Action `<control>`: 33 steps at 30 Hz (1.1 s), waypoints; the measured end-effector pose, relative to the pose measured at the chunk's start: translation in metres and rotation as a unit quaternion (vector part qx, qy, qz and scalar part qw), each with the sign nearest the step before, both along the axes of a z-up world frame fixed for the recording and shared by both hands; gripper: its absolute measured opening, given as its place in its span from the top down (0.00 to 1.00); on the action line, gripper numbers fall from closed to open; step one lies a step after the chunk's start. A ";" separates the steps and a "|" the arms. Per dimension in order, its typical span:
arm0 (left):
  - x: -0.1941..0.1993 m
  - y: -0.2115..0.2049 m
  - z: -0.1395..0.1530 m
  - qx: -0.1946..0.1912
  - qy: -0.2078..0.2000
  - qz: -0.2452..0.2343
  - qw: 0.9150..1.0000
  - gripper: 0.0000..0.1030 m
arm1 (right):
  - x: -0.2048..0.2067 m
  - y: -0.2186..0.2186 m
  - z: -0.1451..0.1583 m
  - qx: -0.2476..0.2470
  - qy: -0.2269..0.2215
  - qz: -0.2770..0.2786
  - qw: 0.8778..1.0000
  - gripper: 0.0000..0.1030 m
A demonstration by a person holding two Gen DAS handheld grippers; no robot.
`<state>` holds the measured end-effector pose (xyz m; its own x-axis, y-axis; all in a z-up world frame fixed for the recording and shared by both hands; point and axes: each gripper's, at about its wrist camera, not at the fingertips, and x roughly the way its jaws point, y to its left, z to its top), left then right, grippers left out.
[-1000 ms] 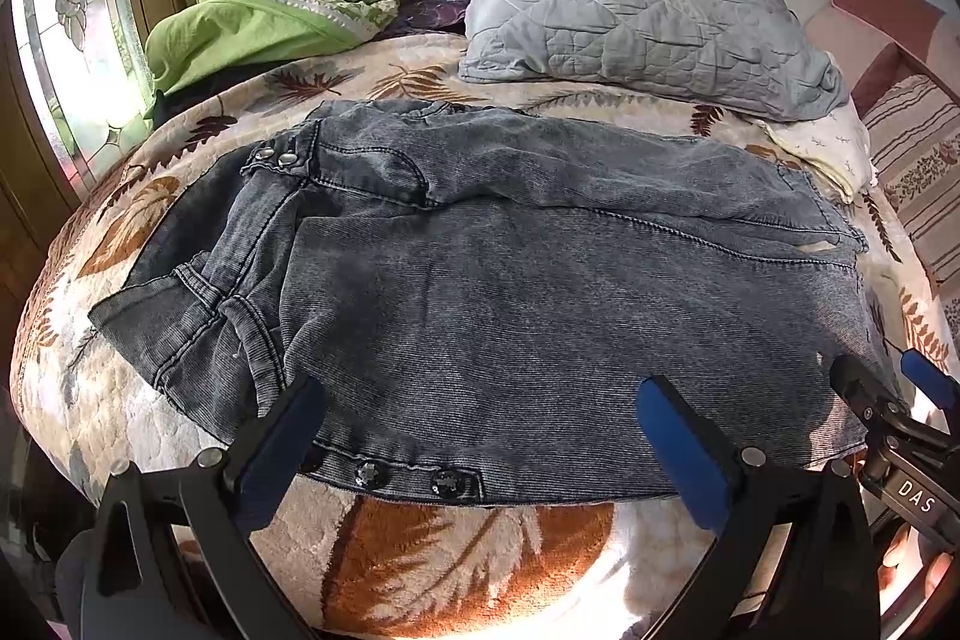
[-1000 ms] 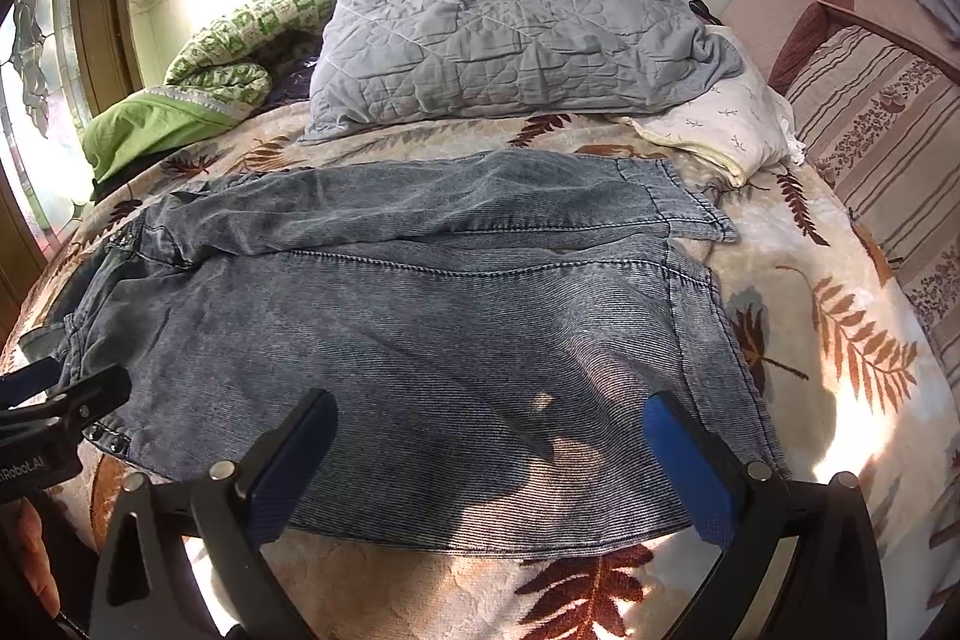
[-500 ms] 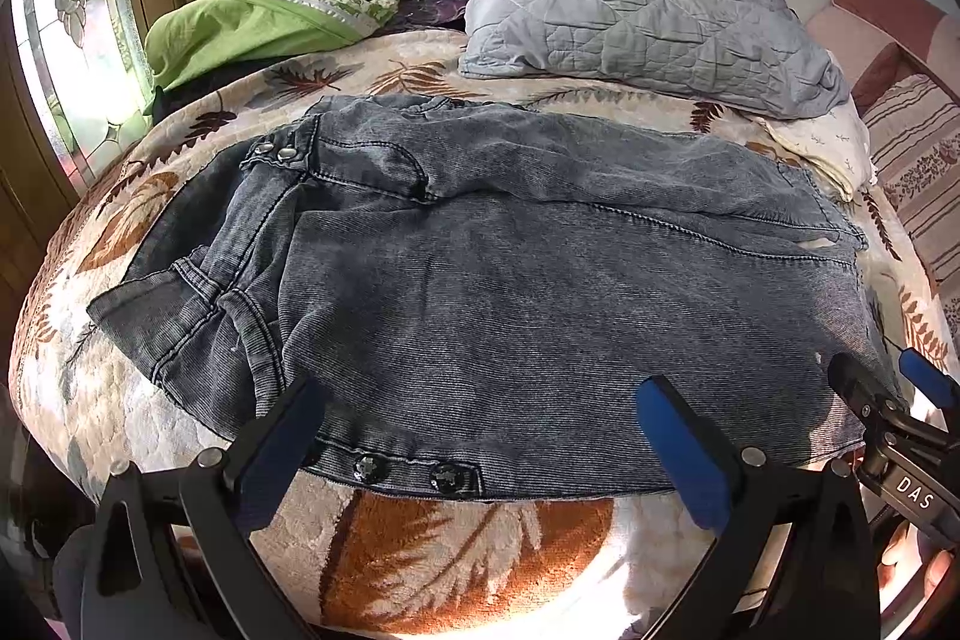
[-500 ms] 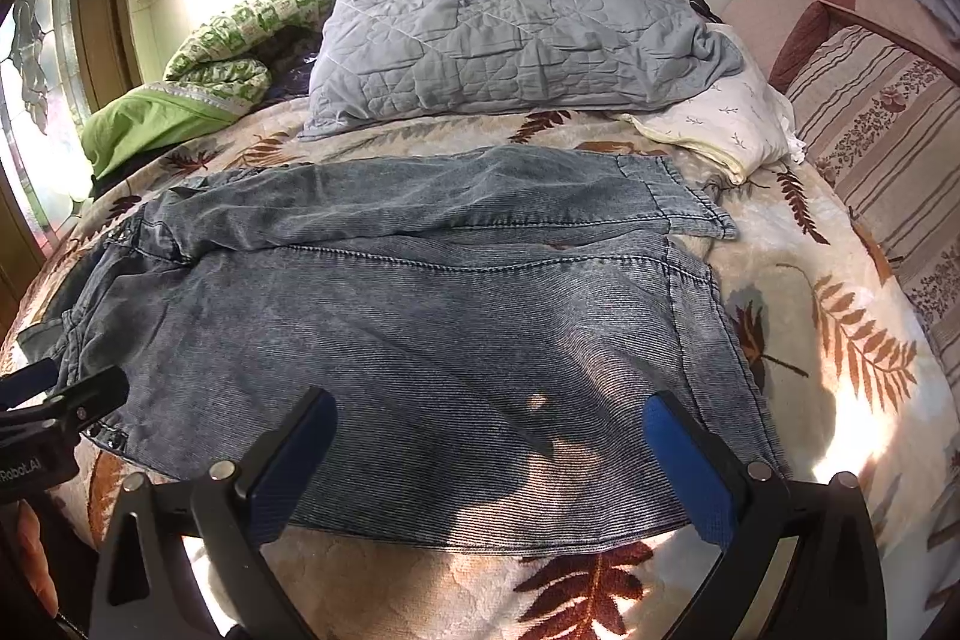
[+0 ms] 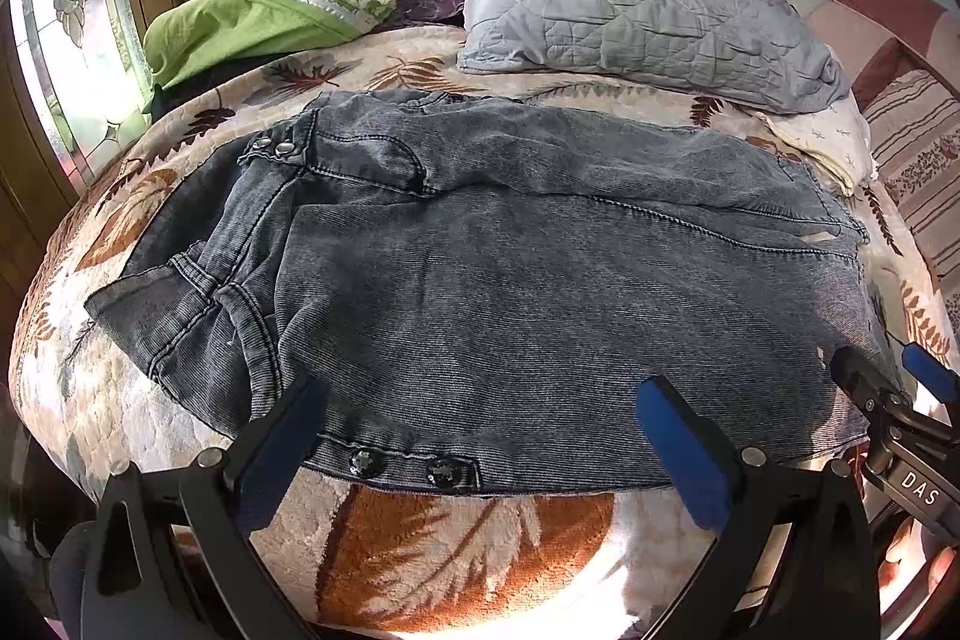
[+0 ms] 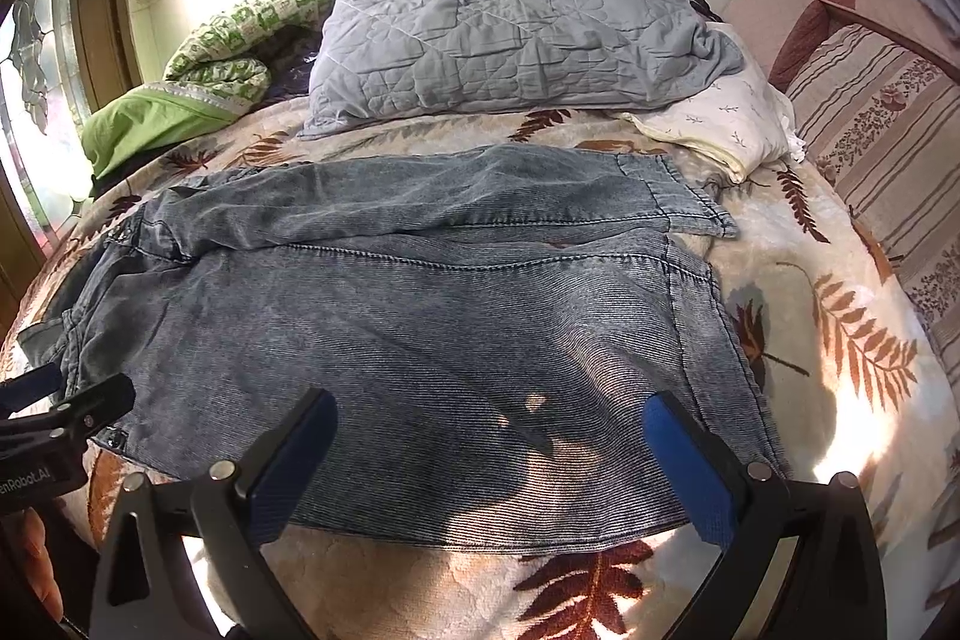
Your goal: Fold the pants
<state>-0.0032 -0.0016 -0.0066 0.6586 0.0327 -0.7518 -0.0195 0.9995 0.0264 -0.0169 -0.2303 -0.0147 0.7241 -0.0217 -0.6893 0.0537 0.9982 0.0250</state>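
Grey denim pants [image 5: 510,280] lie spread flat across the bed, waist with metal buttons at the left, leg hems at the right [image 6: 690,244]. My left gripper [image 5: 480,436] is open and empty, hovering over the near edge by the waistband buttons [image 5: 402,466]. My right gripper [image 6: 486,454] is open and empty over the near leg, close to its hem. Each gripper shows at the edge of the other's view: the right one [image 5: 888,394] and the left one [image 6: 66,412].
The bed has a leaf-patterned blanket [image 6: 840,340]. A grey quilted pillow [image 6: 510,34], a green blanket [image 5: 252,28] and a white folded cloth [image 6: 732,124] lie at the back. A striped cushion [image 6: 888,148] is at the right, a window [image 5: 72,40] at the left.
Both grippers have stayed nearly still, shifting only slightly. The pants have not moved.
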 end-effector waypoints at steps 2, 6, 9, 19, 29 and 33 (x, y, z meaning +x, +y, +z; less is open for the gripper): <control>0.000 0.002 -0.001 -0.001 0.003 -0.001 1.000 0.00 | 0.001 0.000 0.000 0.000 0.003 0.001 1.000 0.00; 0.000 0.019 0.005 -0.016 0.004 0.007 1.000 0.00 | 0.000 0.000 0.000 0.004 0.004 0.002 1.000 0.00; -0.003 0.066 0.016 -0.050 -0.013 0.066 0.996 0.00 | -0.007 -0.011 0.002 0.049 0.001 0.014 0.999 0.00; 0.008 0.188 -0.020 -0.190 0.062 0.226 0.953 0.00 | -0.041 -0.094 -0.040 0.327 0.074 -0.029 0.942 0.00; 0.030 0.186 -0.048 -0.221 0.066 0.184 0.955 0.00 | -0.041 -0.167 -0.069 0.467 0.055 -0.132 0.873 0.08; 0.028 0.183 -0.049 -0.216 0.059 0.177 0.958 0.00 | -0.035 -0.182 -0.075 0.490 0.048 -0.167 0.854 0.19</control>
